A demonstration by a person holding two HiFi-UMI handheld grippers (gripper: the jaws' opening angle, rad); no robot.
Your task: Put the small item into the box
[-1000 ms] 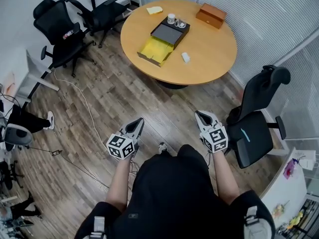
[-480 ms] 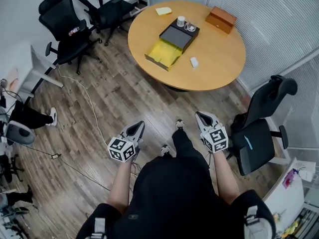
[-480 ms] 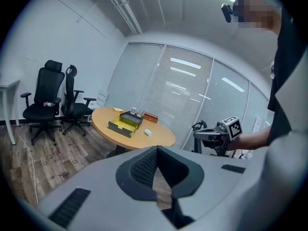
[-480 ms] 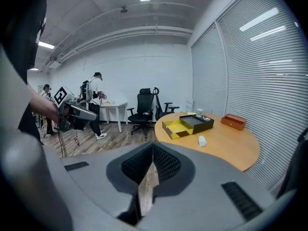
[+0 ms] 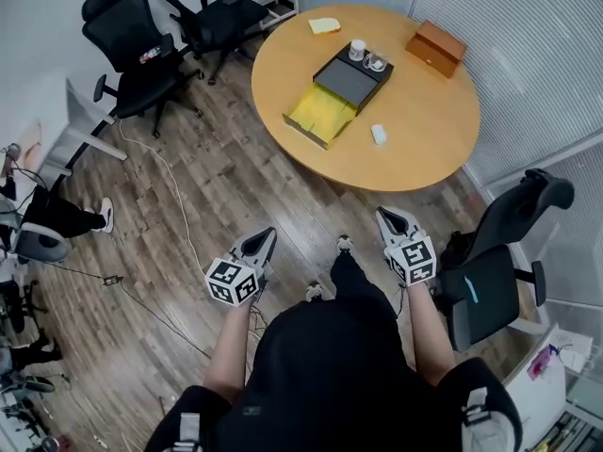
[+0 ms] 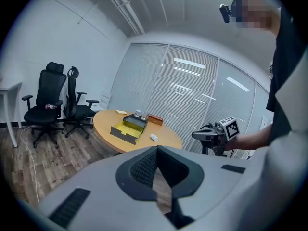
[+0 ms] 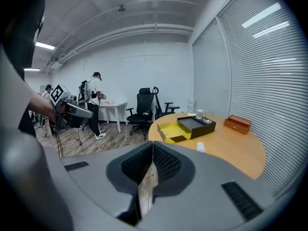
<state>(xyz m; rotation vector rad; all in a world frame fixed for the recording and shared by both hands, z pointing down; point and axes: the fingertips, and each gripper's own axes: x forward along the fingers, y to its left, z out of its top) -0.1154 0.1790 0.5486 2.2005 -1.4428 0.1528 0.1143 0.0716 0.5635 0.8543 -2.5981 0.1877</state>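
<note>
A small white item (image 5: 379, 135) lies on the round wooden table (image 5: 424, 149), just right of an open box with a yellow inside (image 5: 322, 114) and a black tray part (image 5: 353, 76). Both grippers hang over the wood floor, well short of the table. My left gripper (image 5: 265, 240) is shut and empty, its tips meeting (image 6: 157, 148). My right gripper (image 5: 384, 217) is also shut with nothing in it (image 7: 153, 143). The right gripper view shows the box (image 7: 185, 127) and the white item (image 7: 200, 147) ahead; the left gripper view shows the box (image 6: 126, 130) far off.
A brown wooden case (image 5: 437, 47), two glasses (image 5: 366, 55) and a yellow pad (image 5: 325, 25) share the table. Black office chairs (image 5: 132, 36) stand at the far left, another chair (image 5: 499, 252) at my right. A cable (image 5: 179, 215) runs across the floor.
The table and box have slid lower and to the right in the head view, so they are nearer. Both grippers stay shut and level in front of the body.
</note>
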